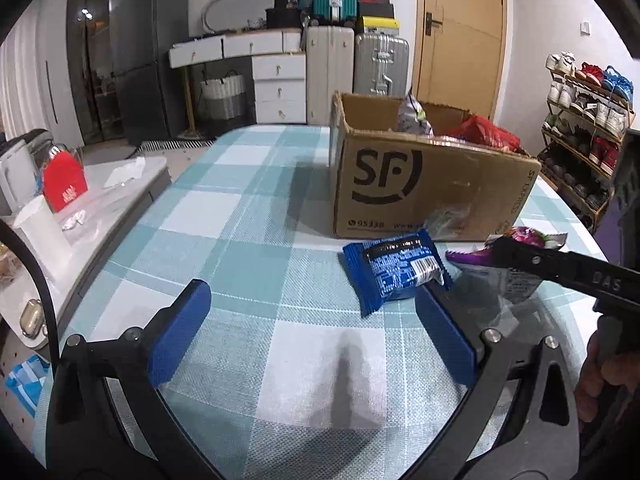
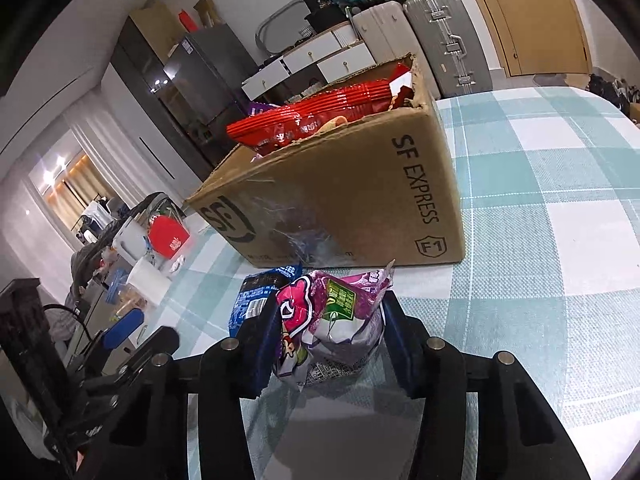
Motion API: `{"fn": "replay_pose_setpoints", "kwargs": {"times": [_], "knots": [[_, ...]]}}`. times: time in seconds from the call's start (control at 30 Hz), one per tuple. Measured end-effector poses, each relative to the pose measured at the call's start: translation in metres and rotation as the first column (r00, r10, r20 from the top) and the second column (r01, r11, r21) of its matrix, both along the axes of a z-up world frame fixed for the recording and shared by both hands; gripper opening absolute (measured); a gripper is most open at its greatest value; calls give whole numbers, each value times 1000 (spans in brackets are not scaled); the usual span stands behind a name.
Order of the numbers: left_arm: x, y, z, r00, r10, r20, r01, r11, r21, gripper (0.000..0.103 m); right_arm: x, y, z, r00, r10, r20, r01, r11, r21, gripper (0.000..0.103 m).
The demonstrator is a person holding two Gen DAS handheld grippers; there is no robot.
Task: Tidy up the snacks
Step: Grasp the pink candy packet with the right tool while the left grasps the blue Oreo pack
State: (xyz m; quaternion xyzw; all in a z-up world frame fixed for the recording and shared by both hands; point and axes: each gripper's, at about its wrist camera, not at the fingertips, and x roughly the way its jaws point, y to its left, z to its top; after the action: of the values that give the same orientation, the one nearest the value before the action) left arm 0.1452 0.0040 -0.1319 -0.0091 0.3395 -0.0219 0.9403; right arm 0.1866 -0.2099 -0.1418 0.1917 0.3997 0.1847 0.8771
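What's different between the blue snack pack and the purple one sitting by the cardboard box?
The blue snack pack lies flat and free on the checked tablecloth; the purple snack pack is pinched and crumpled between the right gripper's pads. The blue one is plain blue with white print; the purple one carries pink cartoon art and a green label. Both are sealed packets outside the cardboard box, near its front.
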Motion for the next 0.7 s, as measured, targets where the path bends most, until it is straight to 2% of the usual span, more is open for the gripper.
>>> {"fn": "replay_pose_setpoints", "kwargs": {"times": [0.23, 0.37, 0.5, 0.6, 0.7], "knots": [[24, -11, -6, 997, -60, -46, 59, 998, -37, 102, -12, -21, 7, 999, -32, 25, 30, 998, 54, 49], [48, -25, -8, 989, -91, -117, 84, 994, -64, 102, -14, -27, 12, 998, -37, 41, 34, 997, 67, 49], [76, -40, -19, 977, -56, -205, 50, 998, -33, 102, -15, -27, 14, 999, -26, 48, 23, 997, 79, 49], [92, -48, -28, 962, -62, -266, 47, 997, -64, 102, -16, -30, 15, 998, -34, 47, 30, 995, 92, 49], [99, -51, -31, 961, -39, -273, 26, 998, -48, 102, -17, -35, 13, 999, -39, 38, 35, 994, 107, 49]]}}
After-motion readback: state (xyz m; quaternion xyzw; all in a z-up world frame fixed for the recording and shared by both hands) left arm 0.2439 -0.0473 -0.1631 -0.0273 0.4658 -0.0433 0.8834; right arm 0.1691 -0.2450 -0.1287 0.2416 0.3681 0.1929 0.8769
